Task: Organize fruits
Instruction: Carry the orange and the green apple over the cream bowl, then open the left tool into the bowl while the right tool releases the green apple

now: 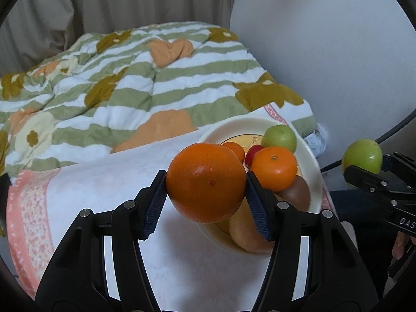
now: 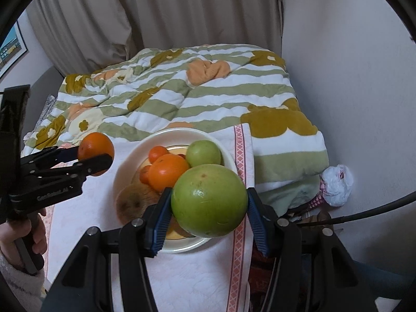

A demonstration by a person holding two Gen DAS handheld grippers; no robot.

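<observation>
plate [image 2: 122, 166] on the white cloth [image 2: 104, 200] over the bed: two oranges visible, one green fruit [image 2: 204, 153], one small red fruit partly hidden, two brown fruits half covered; a pale fruit beneath is cut off from view. left gripper [image 1: 206, 189]: jaws clenched on one large orange [image 1: 205, 184], above the cloth. right gripper [image 2: 209, 202]: jaws clenched on one large green fruit [image 2: 209, 200], above the plate's near rim.

Black claw [image 1: 206, 188] with blue ribbed pads [image 1: 153, 213] (silver screws), fuzzy pale sleeve [image 2: 15, 283].

Striped floral quilt [image 2: 182, 96] against beige curtain [image 2: 161, 13]; crumpled white bag [image 2: 338, 184] beside the wall.
</observation>
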